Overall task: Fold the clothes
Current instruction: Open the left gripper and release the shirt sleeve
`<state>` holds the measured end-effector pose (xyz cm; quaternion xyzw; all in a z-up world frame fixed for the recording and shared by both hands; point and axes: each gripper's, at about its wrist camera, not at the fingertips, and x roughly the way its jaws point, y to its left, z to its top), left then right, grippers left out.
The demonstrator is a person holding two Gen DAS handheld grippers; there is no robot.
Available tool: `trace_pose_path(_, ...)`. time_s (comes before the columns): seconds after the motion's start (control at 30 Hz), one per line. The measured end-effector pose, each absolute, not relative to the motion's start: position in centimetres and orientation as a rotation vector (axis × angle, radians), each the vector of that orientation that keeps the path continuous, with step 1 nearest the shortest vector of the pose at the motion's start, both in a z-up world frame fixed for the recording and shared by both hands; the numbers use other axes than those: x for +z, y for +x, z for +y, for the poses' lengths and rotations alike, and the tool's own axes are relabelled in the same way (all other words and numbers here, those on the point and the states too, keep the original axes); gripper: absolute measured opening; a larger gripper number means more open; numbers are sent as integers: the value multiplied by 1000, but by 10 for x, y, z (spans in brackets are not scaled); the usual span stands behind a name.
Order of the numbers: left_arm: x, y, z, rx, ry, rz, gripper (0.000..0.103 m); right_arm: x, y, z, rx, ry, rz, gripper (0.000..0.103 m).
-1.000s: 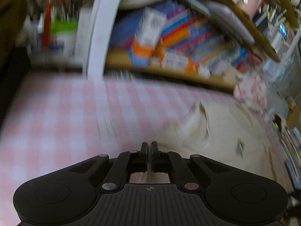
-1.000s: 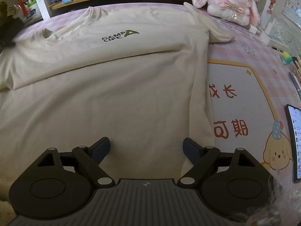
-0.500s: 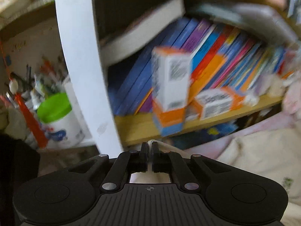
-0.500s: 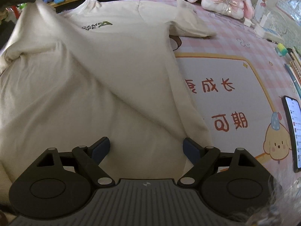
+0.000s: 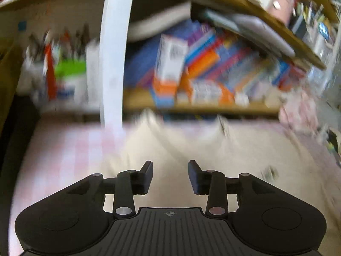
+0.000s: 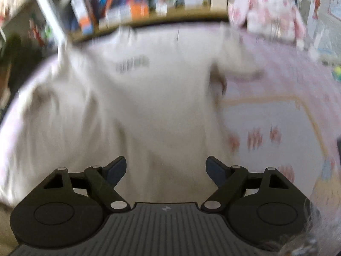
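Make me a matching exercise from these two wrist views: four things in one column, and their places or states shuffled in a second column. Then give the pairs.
1. cream cotton T-shirt
2. pink-and-white plush rabbit
3. left gripper
4. green-lidded white tub

A. jaws opening, nothing pinched
B. left of the white shelf post
C. spread on the pink checked cloth
D. far right, by the wooden shelf

Pairs: 1-C, 2-D, 3-A, 4-B

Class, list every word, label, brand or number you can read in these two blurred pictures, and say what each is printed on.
None can be read.
Dark print on the chest of the cream T-shirt: blurred.
Red characters on the table mat: smeared.
Labels on the boxes and spines of the books on the shelf: blurred.
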<state>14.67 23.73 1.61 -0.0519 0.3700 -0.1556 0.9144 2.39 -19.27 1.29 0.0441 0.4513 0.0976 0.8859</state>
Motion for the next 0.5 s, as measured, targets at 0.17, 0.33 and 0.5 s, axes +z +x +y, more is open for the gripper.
trace_pose_path(0.17,-10,78,232,-228,-133,858,43,10,109,-254,65,93,891,74)
trace_pose_path(0.33,-20,55,220,-95,-117,887,59,-13,181,-291,-56,142,938,56)
trace_pose_path(0.5,-26,56,202,-50,-59,913,64,-27,207,-293,1,70,975,41)
